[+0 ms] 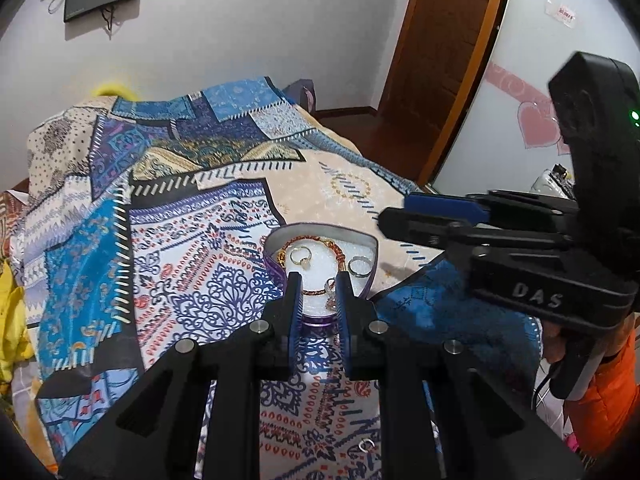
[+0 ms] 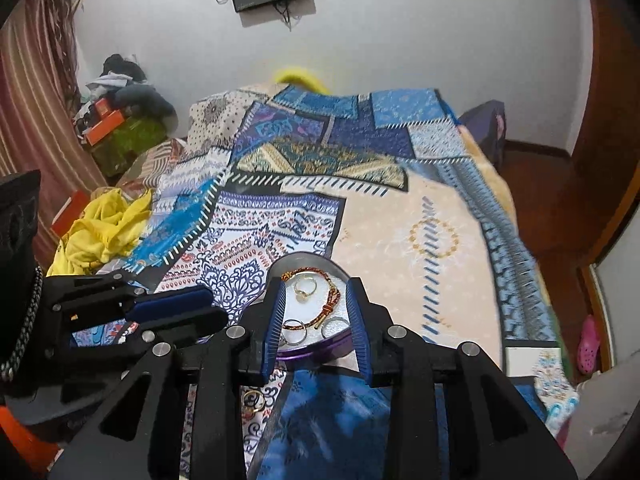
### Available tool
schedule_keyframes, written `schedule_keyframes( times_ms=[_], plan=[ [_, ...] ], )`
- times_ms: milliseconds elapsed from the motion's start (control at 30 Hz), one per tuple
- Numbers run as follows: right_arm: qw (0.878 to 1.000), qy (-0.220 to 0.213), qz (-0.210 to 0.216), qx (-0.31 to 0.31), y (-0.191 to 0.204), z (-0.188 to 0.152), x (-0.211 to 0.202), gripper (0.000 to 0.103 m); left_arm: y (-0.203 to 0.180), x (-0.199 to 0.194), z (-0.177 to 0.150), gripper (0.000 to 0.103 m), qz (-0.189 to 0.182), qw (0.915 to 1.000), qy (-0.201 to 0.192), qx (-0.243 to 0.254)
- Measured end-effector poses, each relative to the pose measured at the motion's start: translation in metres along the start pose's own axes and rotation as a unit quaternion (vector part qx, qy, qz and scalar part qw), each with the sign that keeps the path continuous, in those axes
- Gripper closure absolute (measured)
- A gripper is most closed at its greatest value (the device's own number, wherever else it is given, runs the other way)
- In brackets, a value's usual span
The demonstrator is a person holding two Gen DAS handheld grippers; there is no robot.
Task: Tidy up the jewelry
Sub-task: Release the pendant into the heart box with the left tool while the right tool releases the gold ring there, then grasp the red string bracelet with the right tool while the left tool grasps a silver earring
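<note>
A purple heart-shaped jewelry box (image 1: pixel 370 276) with white lining lies on the bed. It holds a red-gold braided bracelet (image 1: pixel 316 240), a gold ring (image 1: pixel 301 257), a silver ring (image 1: pixel 359 266) and a small earring (image 1: pixel 330 294). My left gripper (image 1: pixel 318 284) hovers over the box's near edge, open with a narrow gap, empty. In the right wrist view the box (image 2: pixel 320 350) sits between the fingers of my open right gripper (image 2: pixel 318 292), with the bracelet (image 2: pixel 332 300) and rings (image 2: pixel 306 288) inside. The right gripper also shows at the right of the left wrist view (image 1: pixel 394 216).
A loose silver ring (image 1: pixel 366 446) lies on the patterned quilt (image 1: pixel 200 240) near me; a gold ring (image 2: pixel 252 400) shows below the right gripper. Yellow clothing (image 2: pixel 104 228) lies at the bed's left. A wooden door (image 1: pixel 440 60) stands at the right.
</note>
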State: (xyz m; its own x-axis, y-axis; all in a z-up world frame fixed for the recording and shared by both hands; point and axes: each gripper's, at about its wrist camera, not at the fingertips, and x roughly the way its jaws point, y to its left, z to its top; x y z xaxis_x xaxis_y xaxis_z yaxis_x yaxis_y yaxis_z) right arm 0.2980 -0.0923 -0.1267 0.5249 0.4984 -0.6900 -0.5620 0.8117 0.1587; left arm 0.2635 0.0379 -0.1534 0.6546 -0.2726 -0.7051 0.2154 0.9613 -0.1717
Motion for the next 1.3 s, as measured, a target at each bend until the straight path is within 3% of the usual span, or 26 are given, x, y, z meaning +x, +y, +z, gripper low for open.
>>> schedule_keyframes(
  times_ms=[367, 500, 667, 967, 1300],
  plan=[
    [0.998, -0.057, -0.025, -0.003, 0.013, -0.009, -0.061, 0.074, -0.021, -0.052, -0.005, 0.087, 0.016, 0.9993, -0.031, 0.015],
    [0.997, -0.069, -0.038, -0.007, 0.018, -0.019, -0.078, 0.074, -0.028, -0.064, -0.013, 0.078, 0.017, 0.9991, -0.034, 0.015],
    [0.996, -0.070, -0.046, 0.009, 0.015, -0.039, -0.094, 0.074, -0.038, -0.073, -0.029, 0.075, 0.013, 0.9994, -0.028, 0.016],
    [0.996, -0.032, -0.069, 0.050, -0.002, -0.081, -0.093, 0.074, -0.053, -0.068, -0.057, 0.075, 0.005, 0.9998, 0.006, 0.020],
    [0.995, 0.039, -0.057, 0.076, -0.009, -0.133, -0.067, 0.074, -0.062, -0.051, -0.086, 0.075, 0.000, 0.9984, 0.051, 0.022]
  ],
)
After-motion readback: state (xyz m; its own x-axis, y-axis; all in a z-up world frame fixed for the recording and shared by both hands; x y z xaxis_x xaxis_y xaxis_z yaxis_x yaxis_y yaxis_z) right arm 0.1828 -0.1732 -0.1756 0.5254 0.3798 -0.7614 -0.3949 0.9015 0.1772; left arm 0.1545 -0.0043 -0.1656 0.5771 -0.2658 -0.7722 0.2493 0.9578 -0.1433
